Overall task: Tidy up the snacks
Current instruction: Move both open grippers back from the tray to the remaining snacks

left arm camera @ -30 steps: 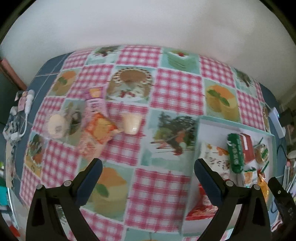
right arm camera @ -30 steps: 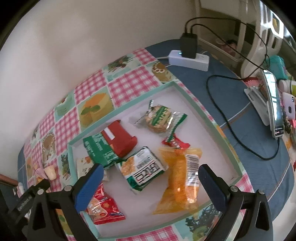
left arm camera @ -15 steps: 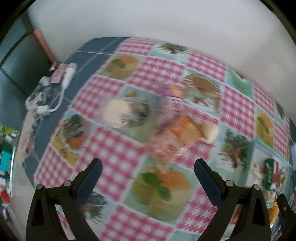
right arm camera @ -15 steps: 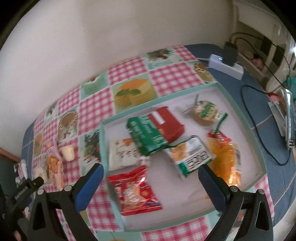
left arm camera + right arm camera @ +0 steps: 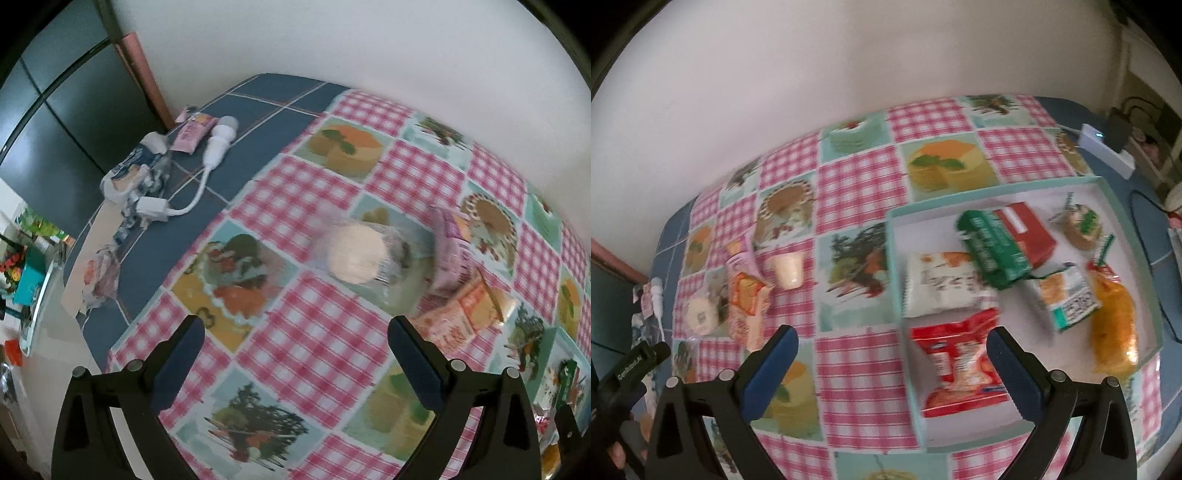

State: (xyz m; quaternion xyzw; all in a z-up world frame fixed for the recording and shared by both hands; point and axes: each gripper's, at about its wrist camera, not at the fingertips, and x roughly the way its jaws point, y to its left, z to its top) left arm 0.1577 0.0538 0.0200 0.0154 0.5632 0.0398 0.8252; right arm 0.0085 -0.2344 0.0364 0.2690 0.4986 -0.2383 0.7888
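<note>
Checked tablecloth (image 5: 295,343), blurred round wrapped snack (image 5: 356,254), tray (image 5: 1123,214) cut off, both hand-held grippers (image 5: 295,332) (image 5: 892,338) wide, empty.

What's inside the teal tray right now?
The teal tray holds several snack packets, including a red packet, a white one, a green one and an orange one. Anything beneath the overlapping packets is hidden.

We note a glossy checked tablecloth (image 5: 857,354); shiny plastic snack wrappers (image 5: 960,365); matt black gripper fingers (image 5: 417,365).
</note>
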